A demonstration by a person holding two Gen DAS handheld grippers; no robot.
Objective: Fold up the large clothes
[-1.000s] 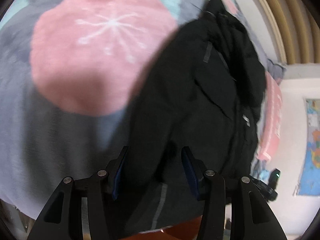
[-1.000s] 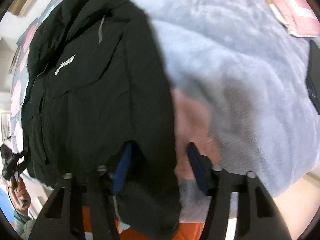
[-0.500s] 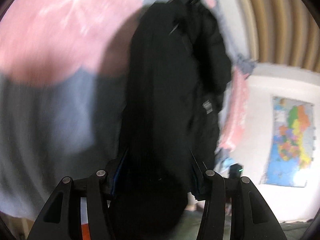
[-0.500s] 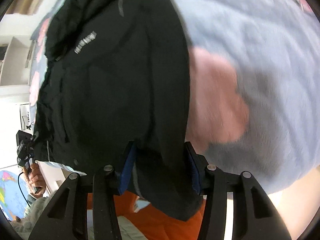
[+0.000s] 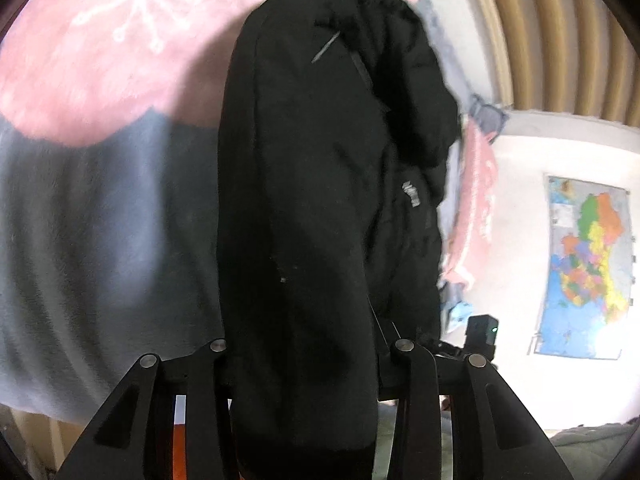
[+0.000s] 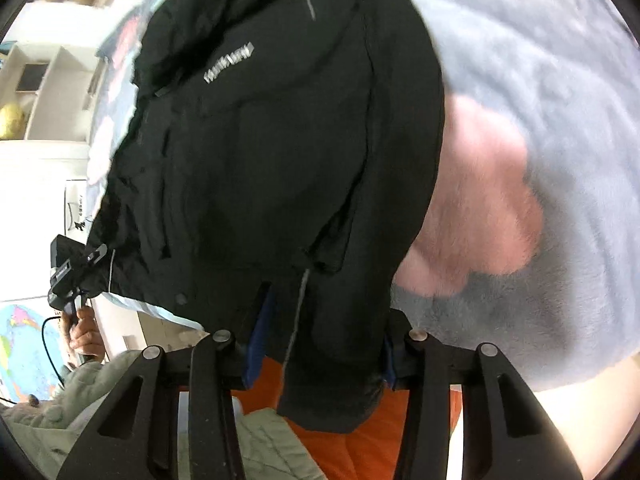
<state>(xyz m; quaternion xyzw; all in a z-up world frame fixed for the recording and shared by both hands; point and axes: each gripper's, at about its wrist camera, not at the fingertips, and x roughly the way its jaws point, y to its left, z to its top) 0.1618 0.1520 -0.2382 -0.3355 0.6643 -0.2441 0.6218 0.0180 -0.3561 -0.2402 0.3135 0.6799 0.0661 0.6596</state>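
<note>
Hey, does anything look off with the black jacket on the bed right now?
Nothing stands out. The black jacket is gripped by both the left gripper and right gripper over the blanket.

Two wrist fisheyes, close range, facing forward along the fingers.
Both share the jacket (image 5: 320,184) (image 6: 280,140) at frame centre, over the blanket (image 5: 100,220) (image 6: 560,100).

- The black padded jacket (image 6: 280,152) bears a silver chest logo (image 6: 229,62) toward eleven o'clock; its letters are too blurred to read.
- The coloured wall map (image 5: 588,268) at three o'clock shows no legible words.
</note>
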